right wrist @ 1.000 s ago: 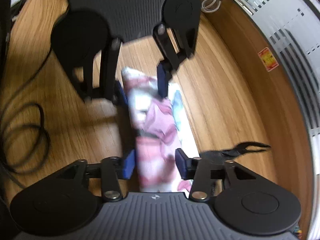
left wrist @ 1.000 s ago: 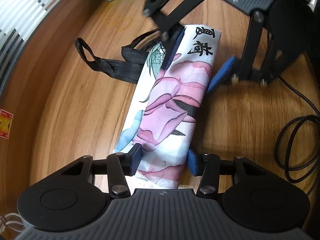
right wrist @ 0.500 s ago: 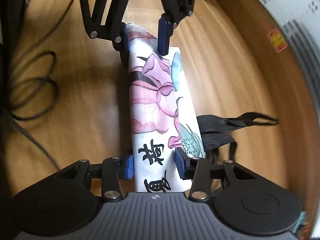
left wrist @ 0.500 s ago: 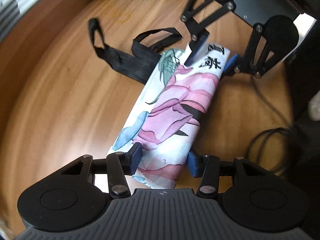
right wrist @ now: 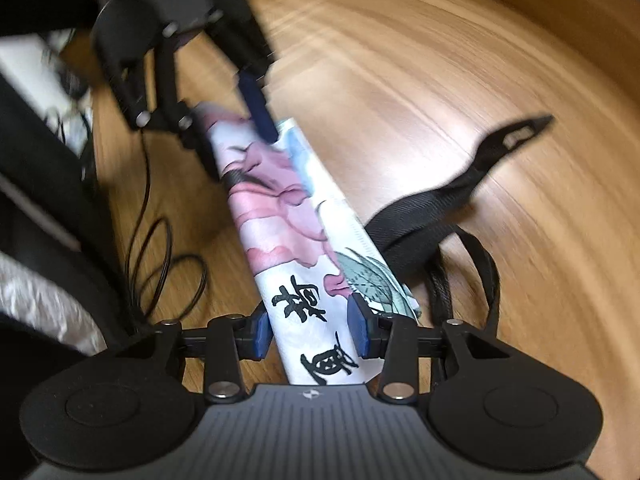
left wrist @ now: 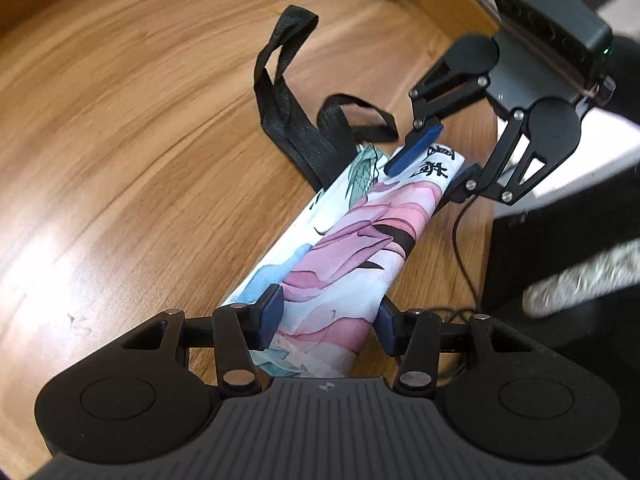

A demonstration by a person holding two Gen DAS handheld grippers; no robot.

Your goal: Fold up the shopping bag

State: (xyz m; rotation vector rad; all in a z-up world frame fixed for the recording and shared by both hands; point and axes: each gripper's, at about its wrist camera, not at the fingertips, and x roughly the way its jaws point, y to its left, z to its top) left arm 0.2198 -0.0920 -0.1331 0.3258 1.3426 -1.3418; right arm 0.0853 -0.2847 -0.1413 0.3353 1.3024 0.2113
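My left tool (left wrist: 326,320) grips the plain floral end of the folded shopping bag (left wrist: 352,248), its pads pressing the long strip from both sides, while my right tool (right wrist: 310,334) is clamped on the opposite end, the one printed with black characters, its jaws having just been closing on the fabric between them. The bag stretches between the two tools over the wooden counter (left wrist: 140,140), its black handles (left wrist: 288,112) trailing off to one side near the right tool.
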